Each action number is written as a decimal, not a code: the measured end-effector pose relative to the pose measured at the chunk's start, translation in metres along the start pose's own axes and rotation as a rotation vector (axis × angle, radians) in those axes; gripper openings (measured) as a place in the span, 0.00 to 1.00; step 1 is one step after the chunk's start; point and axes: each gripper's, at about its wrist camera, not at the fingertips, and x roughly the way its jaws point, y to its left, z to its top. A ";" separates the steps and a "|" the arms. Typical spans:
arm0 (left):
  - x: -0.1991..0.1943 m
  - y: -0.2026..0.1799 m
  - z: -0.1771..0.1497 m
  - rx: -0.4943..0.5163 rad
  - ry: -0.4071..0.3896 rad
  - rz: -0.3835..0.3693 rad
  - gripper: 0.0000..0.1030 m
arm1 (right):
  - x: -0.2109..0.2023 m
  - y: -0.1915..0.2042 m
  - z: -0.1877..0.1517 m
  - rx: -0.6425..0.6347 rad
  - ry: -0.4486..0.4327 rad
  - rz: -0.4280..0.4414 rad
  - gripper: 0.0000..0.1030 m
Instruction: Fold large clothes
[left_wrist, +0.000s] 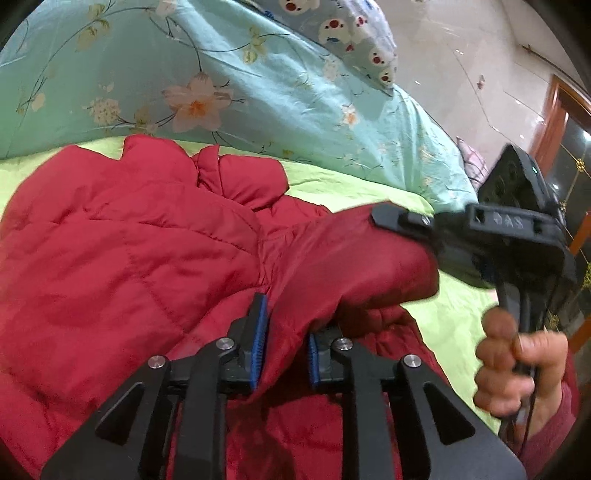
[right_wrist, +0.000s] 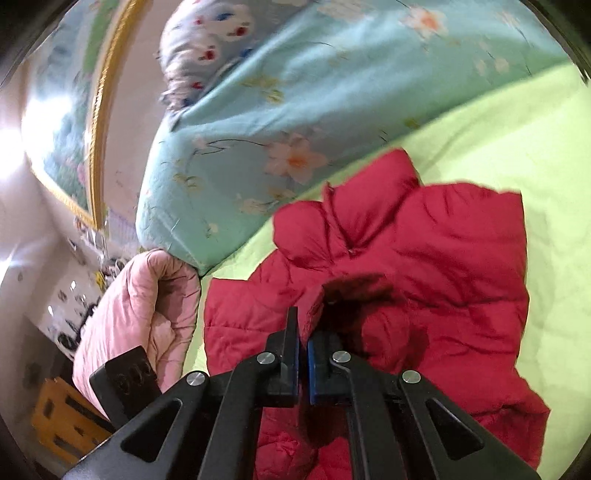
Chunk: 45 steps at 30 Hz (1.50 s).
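Left wrist view: red puffy jacket (left_wrist: 147, 258) lying crumpled on green bed sheet (left_wrist: 351, 184); left gripper (left_wrist: 284, 339) fingers clamping sleeve (left_wrist: 351, 266) fold; right hand (left_wrist: 524, 373) gripping handle at right.

Right wrist view: right gripper (right_wrist: 303, 354) fingers pinching sleeve cuff (right_wrist: 332, 306), jacket (right_wrist: 443, 258) spreading beyond on bed sheet (right_wrist: 517, 140).

The jacket (left_wrist: 129, 251) lay spread on the bed sheet (left_wrist: 454, 317). Behind it rested the folded quilt (left_wrist: 207, 66), with a pillow (left_wrist: 354, 33) on top. Beside the quilt's end sat a cushion (right_wrist: 144, 314).
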 end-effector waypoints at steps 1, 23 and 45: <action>-0.004 0.001 -0.001 -0.001 -0.015 0.005 0.22 | 0.000 0.002 0.001 -0.010 -0.003 -0.007 0.02; 0.004 0.135 0.011 -0.236 0.059 0.214 0.29 | -0.007 -0.069 -0.013 -0.072 0.026 -0.317 0.02; 0.020 0.136 0.010 -0.190 0.115 0.259 0.29 | 0.022 -0.001 -0.014 -0.294 0.023 -0.414 0.17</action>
